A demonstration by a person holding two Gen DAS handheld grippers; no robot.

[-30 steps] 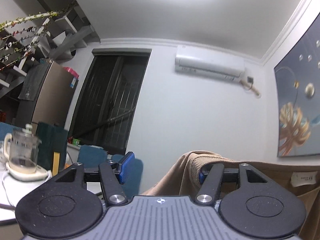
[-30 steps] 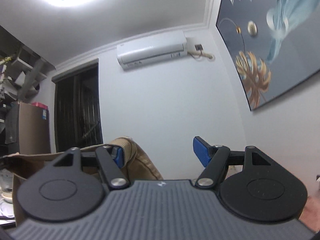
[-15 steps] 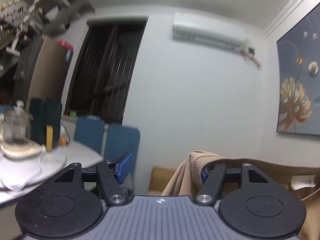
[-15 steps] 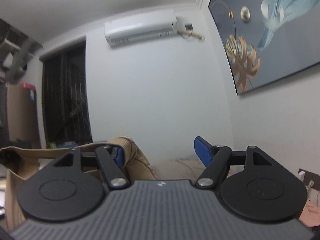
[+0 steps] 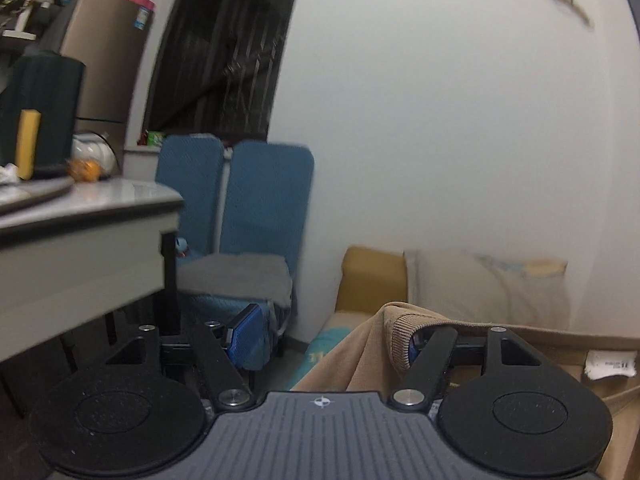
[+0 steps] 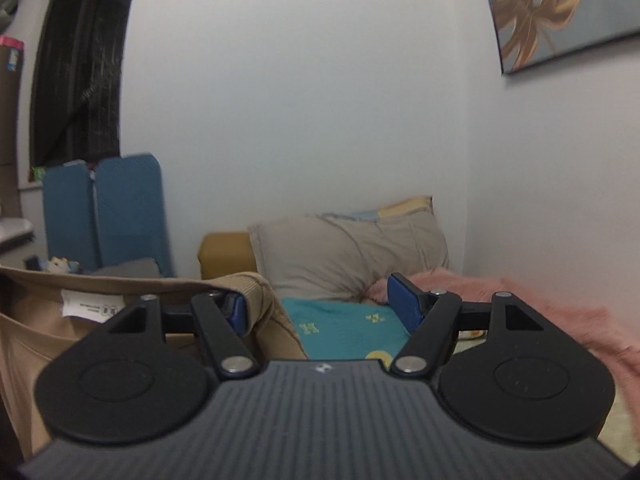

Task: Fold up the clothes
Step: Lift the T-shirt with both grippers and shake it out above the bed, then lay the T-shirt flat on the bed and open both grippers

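The tan sweater [image 5: 360, 356] hangs stretched between the two claws, its ribbed edge hooked over one blue finger of each. In the left wrist view it drapes over the right-hand finger, at the lower right of the frame. In the right wrist view it drapes over the left-hand finger, at the lower left, with the white label [image 6: 92, 306] facing the camera.

The left claw [image 5: 328, 336] is opening, and cloth sags into the gap, but no pad presses on it. The right claw [image 6: 320, 308] stands wide apart, and it too only carries the cloth on one finger.

The step in hand looks like laying the sweater flat on the bed [image 6: 340, 324], whose teal sheet shows at centre frame, below the pillow [image 6: 348, 252] and left of the pink blanket [image 6: 520, 300]. To do it well:

- Keep both claws level with each other and apart, so the edge stays taut.
- Let the hanging body touch the sheet first.
- Slip the fingers out of the rib sideways so the cloth does not bunch.

A hooked edge can slide off early, so tilting the fingers further down is risky.

A second ago both views were filled with ceiling, lamp glare and the air conditioner. Now they look lower. The table [image 5: 80, 240] at the left and the blue chairs [image 5: 264, 200] fill the left view, the bed has come into the right one, and only the lower corner of the painting [image 6: 560, 8] is left. The sweater sits on the same fingers as before.
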